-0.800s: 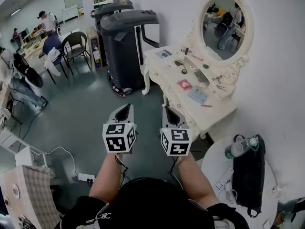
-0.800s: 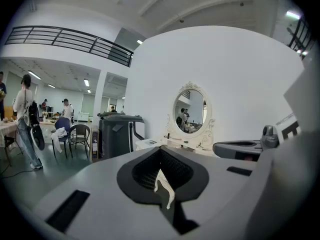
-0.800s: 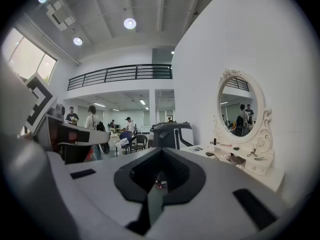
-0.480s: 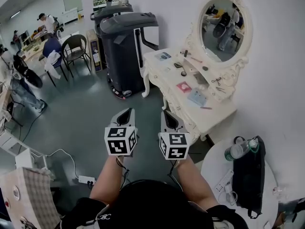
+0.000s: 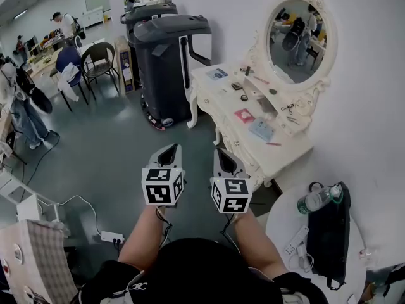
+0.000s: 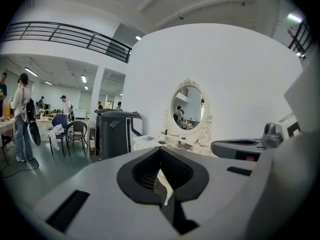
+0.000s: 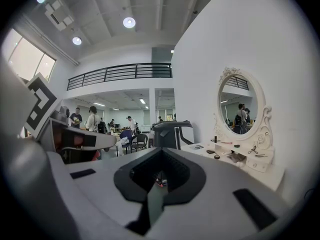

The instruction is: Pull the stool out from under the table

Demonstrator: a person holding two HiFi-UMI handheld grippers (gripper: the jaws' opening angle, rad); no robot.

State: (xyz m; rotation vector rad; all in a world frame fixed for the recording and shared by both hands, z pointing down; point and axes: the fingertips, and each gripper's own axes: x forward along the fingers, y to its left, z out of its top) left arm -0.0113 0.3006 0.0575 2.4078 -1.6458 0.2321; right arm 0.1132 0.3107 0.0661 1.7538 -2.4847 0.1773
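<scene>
White dressing table with oval mirror stands ahead and to the right of your fingers. Your left gripper and right gripper are clenched on nothing, side by side above the floor. You cannot make out the stool beneath it.
</scene>
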